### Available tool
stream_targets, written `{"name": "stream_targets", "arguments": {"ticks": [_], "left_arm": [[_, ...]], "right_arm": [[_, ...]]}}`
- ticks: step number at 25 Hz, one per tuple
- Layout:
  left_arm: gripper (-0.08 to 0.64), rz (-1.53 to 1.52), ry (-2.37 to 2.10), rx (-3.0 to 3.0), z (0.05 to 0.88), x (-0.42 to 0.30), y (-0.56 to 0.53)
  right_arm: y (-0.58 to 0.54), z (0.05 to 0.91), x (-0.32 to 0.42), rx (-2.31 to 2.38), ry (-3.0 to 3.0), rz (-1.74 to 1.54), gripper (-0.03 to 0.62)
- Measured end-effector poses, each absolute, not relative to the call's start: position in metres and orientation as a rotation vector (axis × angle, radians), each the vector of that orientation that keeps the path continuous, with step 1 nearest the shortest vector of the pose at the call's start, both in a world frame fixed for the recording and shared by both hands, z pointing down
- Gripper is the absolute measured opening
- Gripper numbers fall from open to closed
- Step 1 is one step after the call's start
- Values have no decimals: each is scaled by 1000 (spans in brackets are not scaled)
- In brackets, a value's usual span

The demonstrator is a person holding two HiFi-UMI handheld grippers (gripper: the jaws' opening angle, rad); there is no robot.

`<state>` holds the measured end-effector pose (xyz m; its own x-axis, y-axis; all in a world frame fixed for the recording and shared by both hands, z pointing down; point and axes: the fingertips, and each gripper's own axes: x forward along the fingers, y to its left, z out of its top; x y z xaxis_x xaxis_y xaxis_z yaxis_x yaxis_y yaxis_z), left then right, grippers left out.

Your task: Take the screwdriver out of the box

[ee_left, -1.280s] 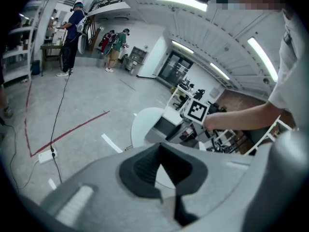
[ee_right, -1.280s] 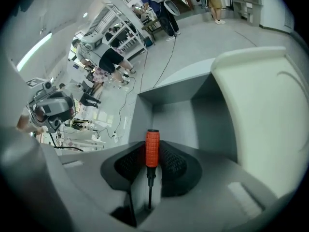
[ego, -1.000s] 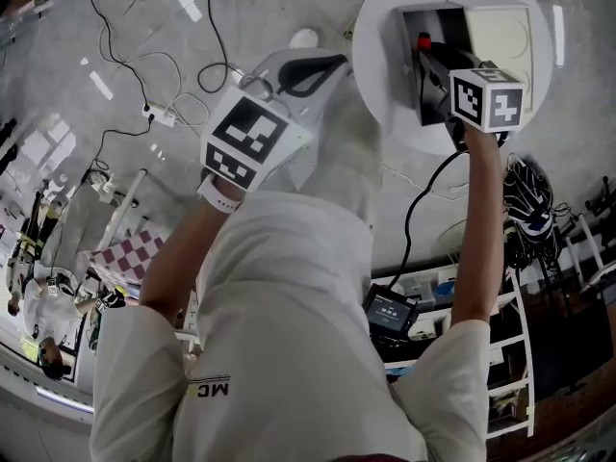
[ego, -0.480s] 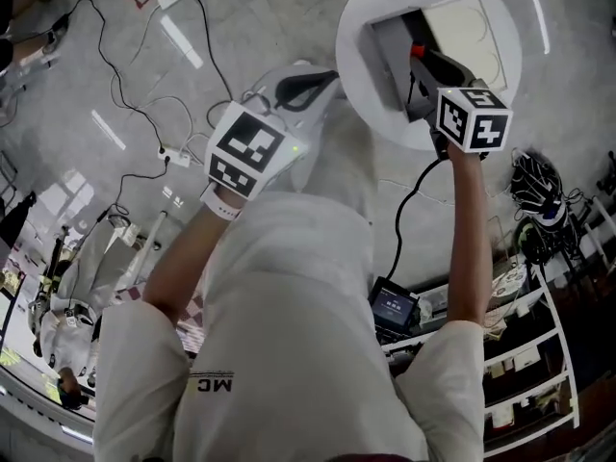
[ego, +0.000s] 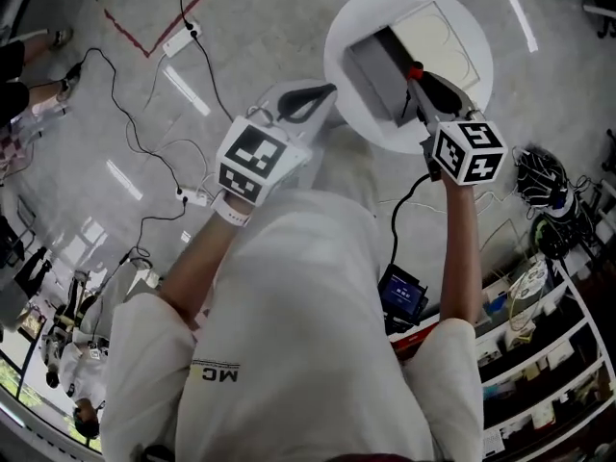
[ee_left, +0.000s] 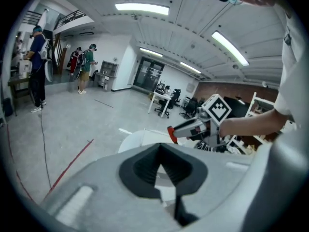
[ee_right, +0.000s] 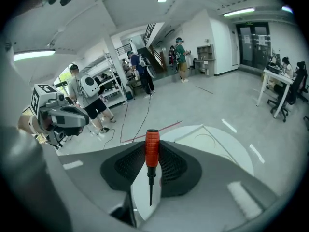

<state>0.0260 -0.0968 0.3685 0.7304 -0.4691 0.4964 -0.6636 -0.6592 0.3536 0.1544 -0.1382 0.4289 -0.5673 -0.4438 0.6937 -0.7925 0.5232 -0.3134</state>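
An open grey box (ego: 373, 65) with its pale lid folded back lies on the round white table (ego: 345, 27). My right gripper (ego: 416, 77) hangs over the box's near edge. It is shut on the screwdriver (ego: 414, 69). The screwdriver's red handle (ee_right: 152, 148) sits between the black pads, and its thin shaft points back toward the camera. My left gripper (ego: 325, 90) floats to the left of the table, over the floor, shut on nothing. In the left gripper view its tips (ee_left: 161, 146) meet, and the right gripper (ee_left: 176, 132) shows beyond with the red handle end.
Cables and a power strip (ego: 183, 38) trail over the grey floor by a red tape line (ego: 144, 41). Shelves (ego: 549, 354), a black cable bundle (ego: 539, 176) and a small screen device (ego: 402, 295) stand at the right. People (ee_right: 181, 59) and office desks (ee_right: 285, 86) are far off.
The right gripper has come up out of the box with the screwdriver in its jaws. The left gripper has risen too, and the table looks smaller and farther below.
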Motion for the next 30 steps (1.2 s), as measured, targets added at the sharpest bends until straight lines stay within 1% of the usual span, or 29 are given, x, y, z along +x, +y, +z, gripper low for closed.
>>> {"name": "stream_targets", "arguments": {"ticks": [6, 12, 30], "left_arm": [[0, 479, -855, 2443, 337, 19, -98], [0, 453, -840, 2504, 295, 32, -86], [0, 263, -851, 2691, 184, 34, -50]], "right_arm": [[-119, 362, 171, 1174, -2291, 828, 87], [-82, 289, 204, 1334, -2338, 757, 86], [11, 173, 248, 1706, -2461, 502, 87]]}}
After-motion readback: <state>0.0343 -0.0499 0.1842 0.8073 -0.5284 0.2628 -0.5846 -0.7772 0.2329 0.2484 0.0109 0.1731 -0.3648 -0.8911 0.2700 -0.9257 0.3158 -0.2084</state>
